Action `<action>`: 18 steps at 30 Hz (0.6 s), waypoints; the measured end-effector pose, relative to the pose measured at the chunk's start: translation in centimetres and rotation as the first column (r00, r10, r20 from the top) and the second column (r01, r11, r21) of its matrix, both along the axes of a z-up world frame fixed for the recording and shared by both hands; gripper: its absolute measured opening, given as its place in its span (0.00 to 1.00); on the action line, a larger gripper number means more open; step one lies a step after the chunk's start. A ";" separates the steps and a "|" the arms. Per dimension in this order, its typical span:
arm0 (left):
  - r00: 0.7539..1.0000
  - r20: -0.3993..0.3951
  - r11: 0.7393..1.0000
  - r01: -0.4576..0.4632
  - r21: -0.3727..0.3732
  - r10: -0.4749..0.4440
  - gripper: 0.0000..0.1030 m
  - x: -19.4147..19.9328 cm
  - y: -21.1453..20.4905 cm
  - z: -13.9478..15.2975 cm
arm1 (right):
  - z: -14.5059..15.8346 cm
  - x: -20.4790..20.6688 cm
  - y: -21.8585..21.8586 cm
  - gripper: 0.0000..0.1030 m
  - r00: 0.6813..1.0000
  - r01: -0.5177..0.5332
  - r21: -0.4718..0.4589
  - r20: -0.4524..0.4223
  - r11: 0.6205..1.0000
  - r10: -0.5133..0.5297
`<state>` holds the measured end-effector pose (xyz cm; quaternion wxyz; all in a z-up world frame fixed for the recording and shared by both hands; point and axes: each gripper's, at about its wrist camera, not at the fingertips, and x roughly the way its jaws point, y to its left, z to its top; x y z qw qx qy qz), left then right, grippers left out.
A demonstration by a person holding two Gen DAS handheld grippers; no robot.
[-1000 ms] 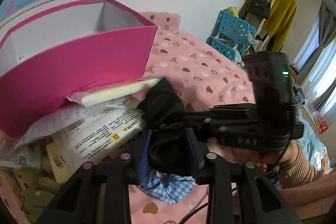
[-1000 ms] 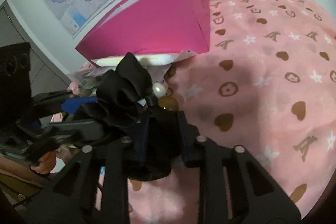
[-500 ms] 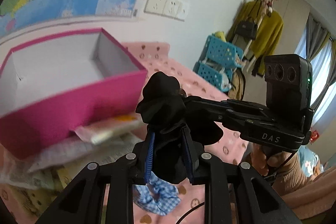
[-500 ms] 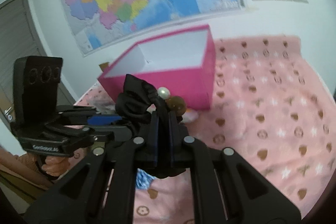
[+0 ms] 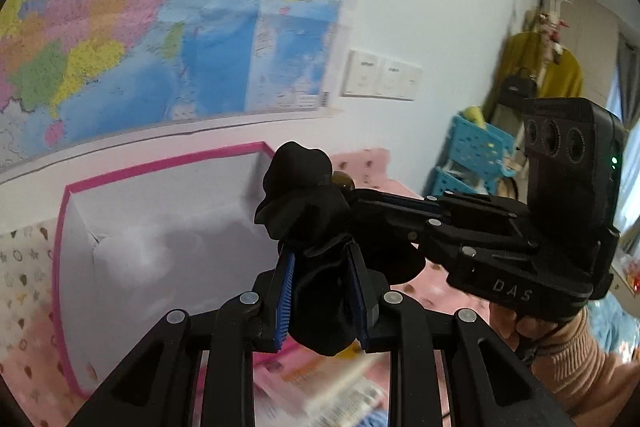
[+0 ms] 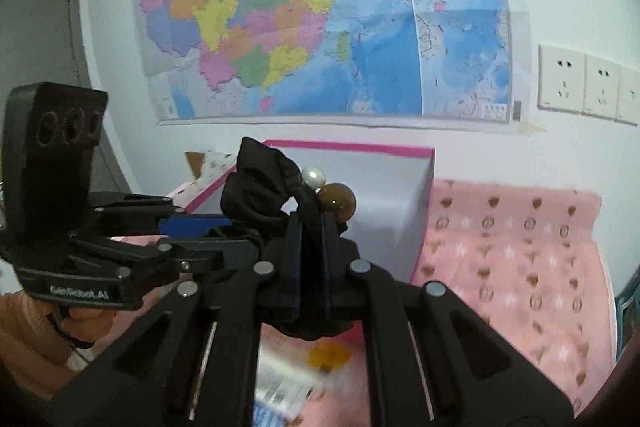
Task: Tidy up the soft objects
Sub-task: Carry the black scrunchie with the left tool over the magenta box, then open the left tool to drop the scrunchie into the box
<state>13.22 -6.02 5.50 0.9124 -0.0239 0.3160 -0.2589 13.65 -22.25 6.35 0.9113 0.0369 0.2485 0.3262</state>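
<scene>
Both grippers hold one black scrunchie [image 5: 308, 211] with a white pearl and a brown bead [image 6: 338, 201]. My left gripper [image 5: 322, 267] is shut on its lower bunch. My right gripper [image 6: 310, 223] is shut on it from the other side and reaches in from the right in the left wrist view. The scrunchie [image 6: 256, 183] hangs in the air in front of the open pink box [image 5: 160, 219] with its white inside; the box also shows in the right wrist view [image 6: 412, 187].
Printed plastic packets [image 5: 328, 387] and a bit of blue checked cloth [image 5: 372, 421] lie on the pink patterned bedspread [image 6: 512, 259] below the grippers. A map and wall sockets [image 6: 584, 83] are on the wall behind. Blue crates [image 5: 476, 155] stand at the far right.
Both grippers have lifted the scrunchie up from the packets on the bed to the height of the box's open top. Both stay shut on it.
</scene>
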 end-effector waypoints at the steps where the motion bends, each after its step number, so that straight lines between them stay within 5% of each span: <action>1: 1.000 -0.005 1.000 -0.015 0.005 0.015 0.23 1.0 0.2 -0.2 | 0.0 0.9 0.3 0.09 1.000 0.006 -0.005 -0.003 1.000 -0.006; 11: 0.981 -0.145 0.989 -0.118 0.087 0.130 0.24 9.4 0.8 -4.0 | -3.6 9.7 3.5 0.12 0.992 0.078 -0.141 -0.092 0.987 -0.092; 18: 0.972 -0.158 0.981 -0.156 0.114 0.173 0.28 9.5 1.6 -4.8 | -4.8 11.1 3.3 0.21 0.980 0.124 -0.154 -0.136 0.980 -0.145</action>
